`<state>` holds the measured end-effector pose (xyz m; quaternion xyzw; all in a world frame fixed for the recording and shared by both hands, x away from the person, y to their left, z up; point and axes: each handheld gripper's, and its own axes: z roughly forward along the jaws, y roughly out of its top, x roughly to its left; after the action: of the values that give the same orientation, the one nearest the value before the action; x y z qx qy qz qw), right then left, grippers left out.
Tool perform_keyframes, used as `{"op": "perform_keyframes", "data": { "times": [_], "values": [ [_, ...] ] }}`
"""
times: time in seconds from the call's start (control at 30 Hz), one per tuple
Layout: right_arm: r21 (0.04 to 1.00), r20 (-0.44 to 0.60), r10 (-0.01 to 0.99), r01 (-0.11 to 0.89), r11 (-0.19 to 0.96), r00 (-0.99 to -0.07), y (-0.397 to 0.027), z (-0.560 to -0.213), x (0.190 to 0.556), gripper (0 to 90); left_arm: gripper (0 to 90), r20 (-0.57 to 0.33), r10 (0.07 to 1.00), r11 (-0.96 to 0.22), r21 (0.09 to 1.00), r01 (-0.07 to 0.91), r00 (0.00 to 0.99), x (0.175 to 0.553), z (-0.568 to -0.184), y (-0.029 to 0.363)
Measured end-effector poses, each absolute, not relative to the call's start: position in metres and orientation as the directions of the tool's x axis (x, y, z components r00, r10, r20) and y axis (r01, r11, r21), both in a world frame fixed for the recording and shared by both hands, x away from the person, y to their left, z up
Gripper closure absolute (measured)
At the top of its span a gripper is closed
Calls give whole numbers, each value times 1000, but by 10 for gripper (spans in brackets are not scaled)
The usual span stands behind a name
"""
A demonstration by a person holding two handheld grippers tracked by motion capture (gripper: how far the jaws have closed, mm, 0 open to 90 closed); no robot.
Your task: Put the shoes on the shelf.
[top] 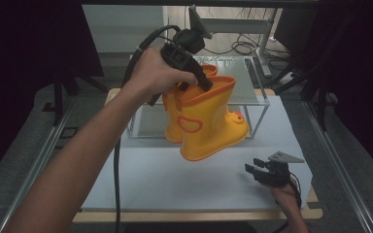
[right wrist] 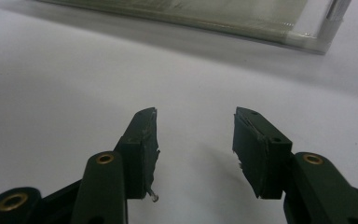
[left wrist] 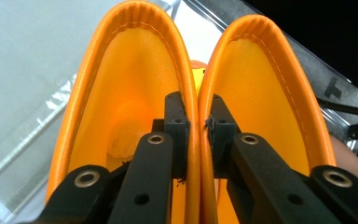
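L tongs (top: 205,83) clenched on inner rims of both boots (top: 206,121), held in air above counter (top: 175,179) by glass tray (top: 252,99). R tongs (top: 256,167) released, idle. Risk: thin rim pinch slips, boots drop.

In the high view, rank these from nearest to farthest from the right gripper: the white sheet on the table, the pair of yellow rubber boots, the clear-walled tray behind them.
From the right gripper, near the table's front right corner:
1. White sheet on the table: directly beneath and around it.
2. Pair of yellow rubber boots with orange trim: up and left, lifted by the left gripper, which pinches their two inner cuffs together.
3. Clear-walled tray: behind the boots, farthest back.
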<state>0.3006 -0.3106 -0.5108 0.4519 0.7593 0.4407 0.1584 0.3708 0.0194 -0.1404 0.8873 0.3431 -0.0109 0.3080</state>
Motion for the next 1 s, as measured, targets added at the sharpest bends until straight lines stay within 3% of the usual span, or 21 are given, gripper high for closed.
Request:
{"op": "perform_keyframes", "data": {
  "times": [0.47, 1.0],
  "values": [
    [816, 159, 826, 542, 199, -541, -310, -512, 299, 497, 824, -207, 671, -519, 554, 651, 712, 423, -122, 9],
    [818, 148, 823, 536, 210, -549, -307, -511, 298, 498, 824, -199, 776, -414, 554, 722, 598, 471, -130, 22]
  ]
}}
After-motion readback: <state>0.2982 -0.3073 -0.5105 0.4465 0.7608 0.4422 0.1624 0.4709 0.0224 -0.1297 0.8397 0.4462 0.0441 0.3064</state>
